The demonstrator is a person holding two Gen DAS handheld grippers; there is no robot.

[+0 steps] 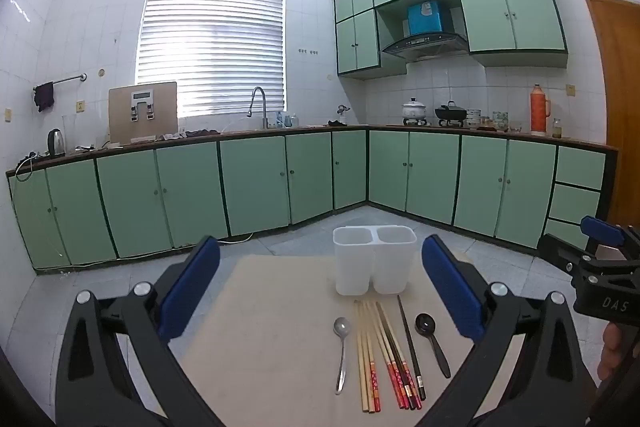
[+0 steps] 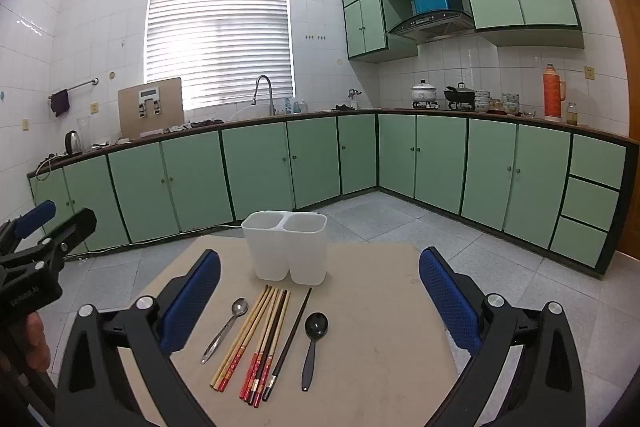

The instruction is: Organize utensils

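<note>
A white two-compartment utensil holder stands upright and empty on a beige table. In front of it lie a metal spoon, several wooden and dark chopsticks, and a black spoon. My left gripper is open and empty, held above the utensils. My right gripper is open and empty, also above them. Each gripper shows at the edge of the other's view.
Green kitchen cabinets run along the far walls under a countertop with a sink tap, pots and an orange thermos. Grey tiled floor surrounds the table. A wooden door is at the right.
</note>
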